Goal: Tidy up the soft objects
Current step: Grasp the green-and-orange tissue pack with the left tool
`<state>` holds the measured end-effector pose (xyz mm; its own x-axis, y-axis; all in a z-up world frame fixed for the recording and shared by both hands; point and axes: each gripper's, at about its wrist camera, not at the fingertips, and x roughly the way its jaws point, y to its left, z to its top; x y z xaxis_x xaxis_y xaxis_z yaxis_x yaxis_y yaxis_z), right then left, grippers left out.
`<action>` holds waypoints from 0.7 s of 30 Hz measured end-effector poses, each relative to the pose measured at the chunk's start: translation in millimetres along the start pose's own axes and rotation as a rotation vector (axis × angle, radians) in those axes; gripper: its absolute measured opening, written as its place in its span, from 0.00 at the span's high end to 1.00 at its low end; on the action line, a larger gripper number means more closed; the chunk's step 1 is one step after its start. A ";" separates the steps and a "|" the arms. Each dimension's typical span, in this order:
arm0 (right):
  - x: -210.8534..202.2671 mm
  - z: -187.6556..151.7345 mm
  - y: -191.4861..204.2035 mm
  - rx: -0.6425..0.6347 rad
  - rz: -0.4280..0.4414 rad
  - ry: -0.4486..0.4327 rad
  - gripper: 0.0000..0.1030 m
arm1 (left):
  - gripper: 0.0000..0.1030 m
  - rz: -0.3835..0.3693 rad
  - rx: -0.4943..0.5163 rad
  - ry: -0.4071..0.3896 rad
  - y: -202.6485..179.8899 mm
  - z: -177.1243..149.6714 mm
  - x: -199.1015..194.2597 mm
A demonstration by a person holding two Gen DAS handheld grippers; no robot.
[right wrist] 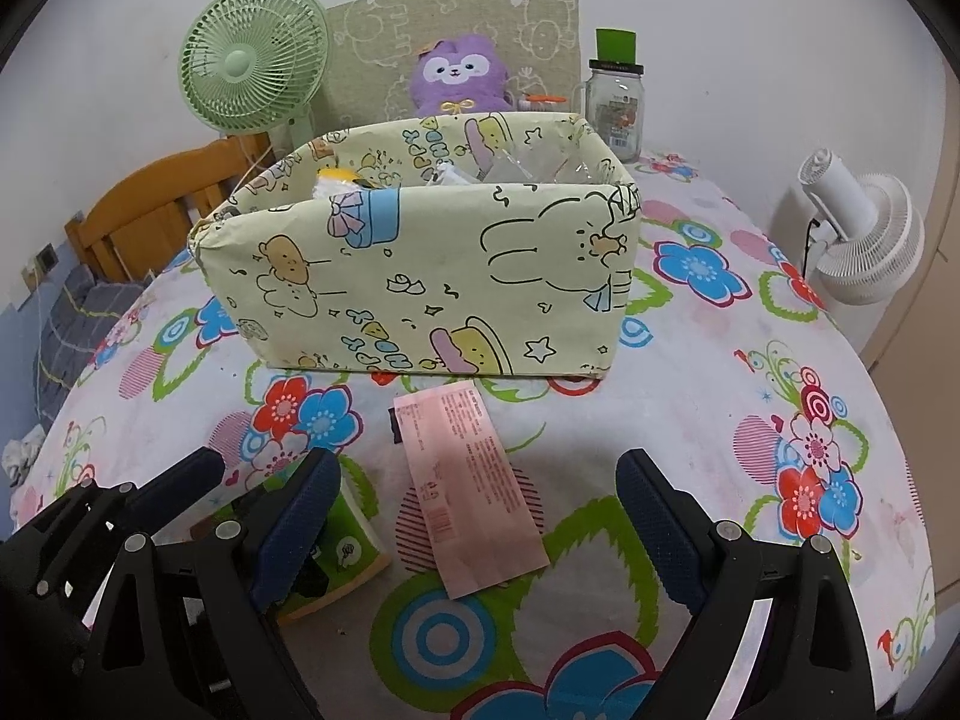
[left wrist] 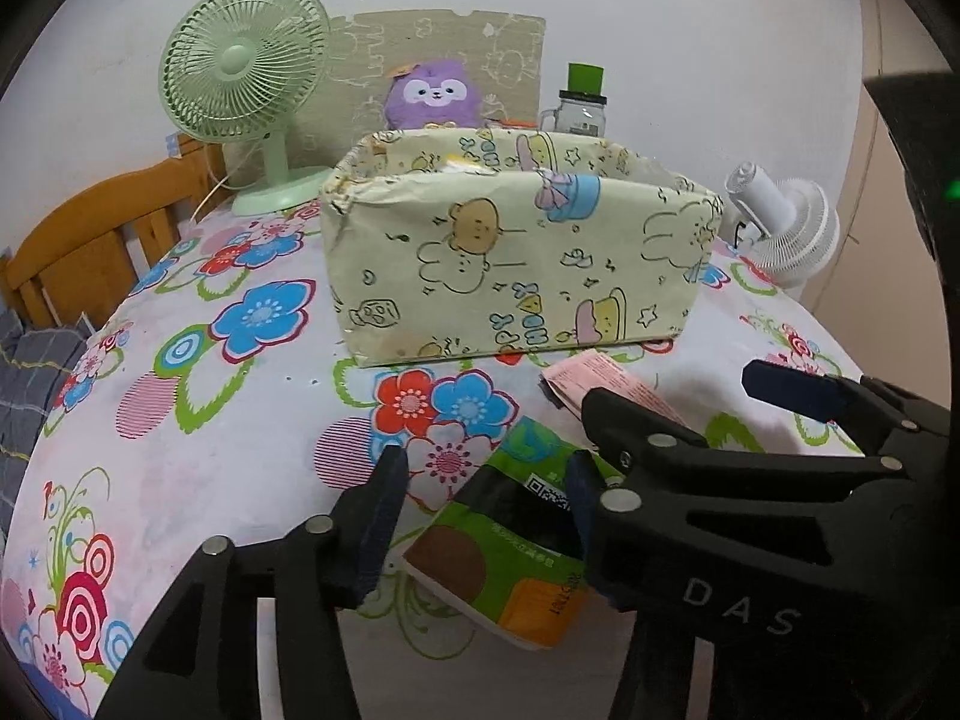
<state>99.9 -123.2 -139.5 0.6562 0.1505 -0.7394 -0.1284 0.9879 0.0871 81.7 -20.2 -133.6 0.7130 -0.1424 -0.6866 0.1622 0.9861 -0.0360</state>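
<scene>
The green tissue pack (left wrist: 510, 546) lies on the surface in front of the patterned box (left wrist: 516, 252), and we hold it gripped in the left gripper (left wrist: 480, 516) jaws. The right gripper (right wrist: 480, 534) jaws stand open over the pink packet (right wrist: 474, 480). Because the soft pack may compress, we risk it slipping free during the lift.

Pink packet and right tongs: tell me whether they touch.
Apart. The right wrist view shows the right tongs open, with bare tablecloth visible between each finger and the pink packet.
</scene>
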 end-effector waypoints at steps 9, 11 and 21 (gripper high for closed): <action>0.8 -0.6 -7.1 0.012 -0.012 0.003 0.08 | 0.37 -0.019 0.014 -0.008 -5.0 1.1 -2.1; -0.4 -0.8 -9.7 0.018 -0.015 0.001 0.08 | 0.30 -0.039 0.022 -0.009 -8.1 0.7 -2.6; 1.8 -3.7 -12.7 0.021 -0.021 0.011 0.08 | 0.24 -0.020 0.051 0.011 -17.9 -3.6 8.3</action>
<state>100.0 -135.6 -144.4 0.6505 0.1293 -0.7484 -0.0992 0.9914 0.0850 82.3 -38.7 -141.3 0.7021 -0.1606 -0.6937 0.2112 0.9774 -0.0126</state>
